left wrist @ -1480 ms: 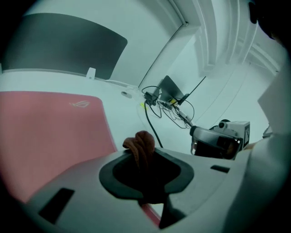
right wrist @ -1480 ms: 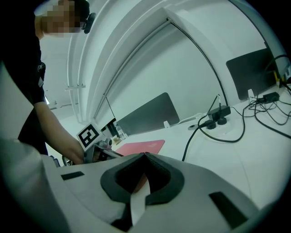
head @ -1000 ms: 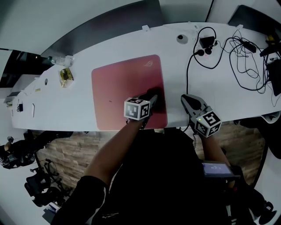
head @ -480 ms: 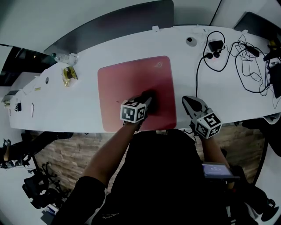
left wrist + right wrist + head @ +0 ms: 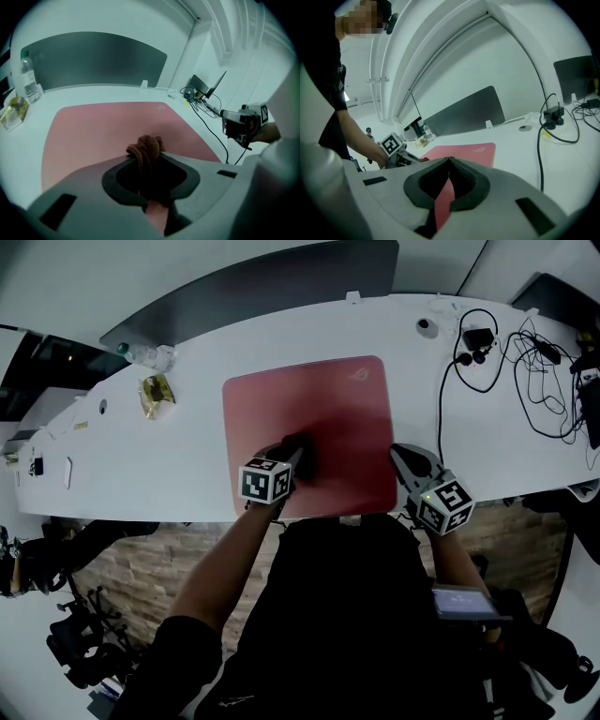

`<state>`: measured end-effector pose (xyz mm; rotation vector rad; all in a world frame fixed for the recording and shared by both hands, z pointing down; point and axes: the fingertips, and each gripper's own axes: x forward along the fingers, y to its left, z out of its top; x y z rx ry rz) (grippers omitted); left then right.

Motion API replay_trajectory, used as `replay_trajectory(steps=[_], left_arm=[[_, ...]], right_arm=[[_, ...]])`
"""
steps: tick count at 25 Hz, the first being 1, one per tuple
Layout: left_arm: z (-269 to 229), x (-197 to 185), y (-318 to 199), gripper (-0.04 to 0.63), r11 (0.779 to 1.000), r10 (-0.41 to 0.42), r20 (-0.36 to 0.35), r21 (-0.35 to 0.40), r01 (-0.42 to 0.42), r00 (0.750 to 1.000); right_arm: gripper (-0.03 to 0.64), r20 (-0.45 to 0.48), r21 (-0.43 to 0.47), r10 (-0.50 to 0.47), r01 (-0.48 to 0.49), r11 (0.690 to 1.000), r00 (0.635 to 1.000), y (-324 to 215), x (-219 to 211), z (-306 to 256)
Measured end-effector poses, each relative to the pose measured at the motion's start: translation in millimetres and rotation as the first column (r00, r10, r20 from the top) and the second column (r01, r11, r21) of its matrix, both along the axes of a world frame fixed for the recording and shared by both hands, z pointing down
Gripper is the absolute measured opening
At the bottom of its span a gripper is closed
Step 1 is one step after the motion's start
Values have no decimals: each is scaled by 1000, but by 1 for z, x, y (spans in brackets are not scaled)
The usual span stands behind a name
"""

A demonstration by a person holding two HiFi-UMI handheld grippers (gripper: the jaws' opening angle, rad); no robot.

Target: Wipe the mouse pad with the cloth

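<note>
Mouse pad [image 5: 328, 409], pink-red, lies flat on the white table [image 5: 159, 474] near its front edge. Over the pad's near middle, the left gripper [image 5: 298, 454] has its jaws pinched on a bunched brown cloth [image 5: 146, 146], whose wad pokes out past the tips and rests on the pad. To the right, the right gripper [image 5: 401, 454] sits at the pad's right edge with its jaws pressed together on nothing, tips meeting in a thin seam, and farther right black cables [image 5: 525, 352] lie looped on the table.
</note>
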<state>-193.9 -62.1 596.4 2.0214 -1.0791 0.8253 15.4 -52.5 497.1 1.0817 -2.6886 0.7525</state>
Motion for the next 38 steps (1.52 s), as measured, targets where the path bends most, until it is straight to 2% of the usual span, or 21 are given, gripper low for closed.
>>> replay_trajectory(steps=[11, 22, 28, 32, 38], left_arm=[[0, -99, 10, 91, 997, -71, 59, 19, 70, 996], [0, -190, 17, 91, 987, -161, 71, 25, 160, 984], [-3, -234, 19, 91, 972, -235, 94, 30, 233, 967], [-19, -260, 13, 91, 953, -300, 97, 65, 294, 949], [-29, -276, -7, 91, 950, -307, 135, 105, 294, 942]], right_arm=[[26, -12, -2, -17, 17, 1000, 1000, 0, -50, 0], [26, -26, 2, -39, 39, 999, 999, -9, -98, -2], [26, -47, 8, -46, 46, 999, 998, -13, -106, -2], [26, -47, 11, -23, 23, 1000, 999, -15, -103, -4], [26, -48, 5, 11, -11, 1000, 999, -12, -94, -3]])
